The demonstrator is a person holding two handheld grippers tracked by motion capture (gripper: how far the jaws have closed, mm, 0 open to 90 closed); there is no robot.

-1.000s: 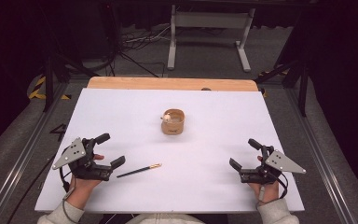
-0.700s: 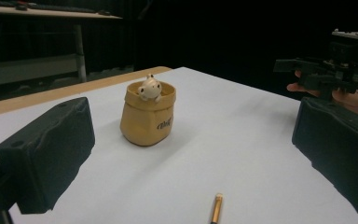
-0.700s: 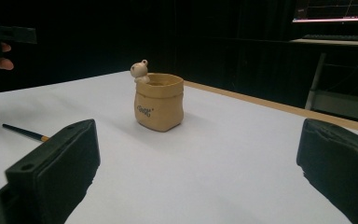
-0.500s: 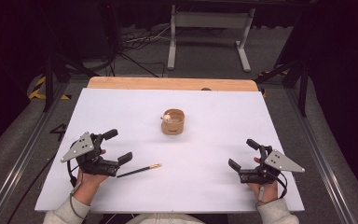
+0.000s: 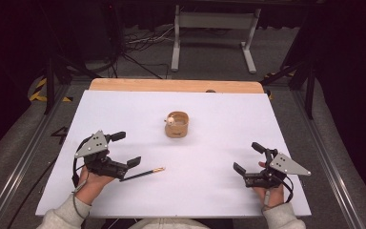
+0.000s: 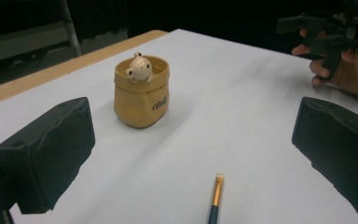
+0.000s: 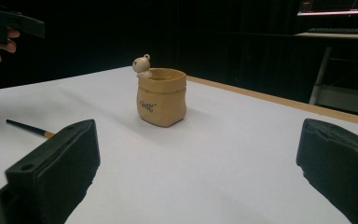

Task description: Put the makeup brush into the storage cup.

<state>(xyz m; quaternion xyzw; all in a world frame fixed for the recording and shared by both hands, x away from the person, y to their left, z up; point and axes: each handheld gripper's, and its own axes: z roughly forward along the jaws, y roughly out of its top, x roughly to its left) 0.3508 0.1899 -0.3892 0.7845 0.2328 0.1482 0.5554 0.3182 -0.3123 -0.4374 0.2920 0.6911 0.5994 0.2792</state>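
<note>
white table (image 5: pixel 209 191): left gripper (image 5: pixel 124 149) has shifted right toward the pencil (image 5: pixel 143 173); both grippers' jaws wide apart, empty. tan pot (image 5: pixel 177 125) upright, far centre; right gripper (image 5: pixel 249 159) near right.

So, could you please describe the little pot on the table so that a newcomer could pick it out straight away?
Start from the white table top: near its middle, toward the wooden far edge, stands a small tan pot shaped like a sack. A pale little animal figure peeks over its rim and dark lettering marks its side; the only other loose thing, a thin brush, lies flat by the left gripper.
</note>
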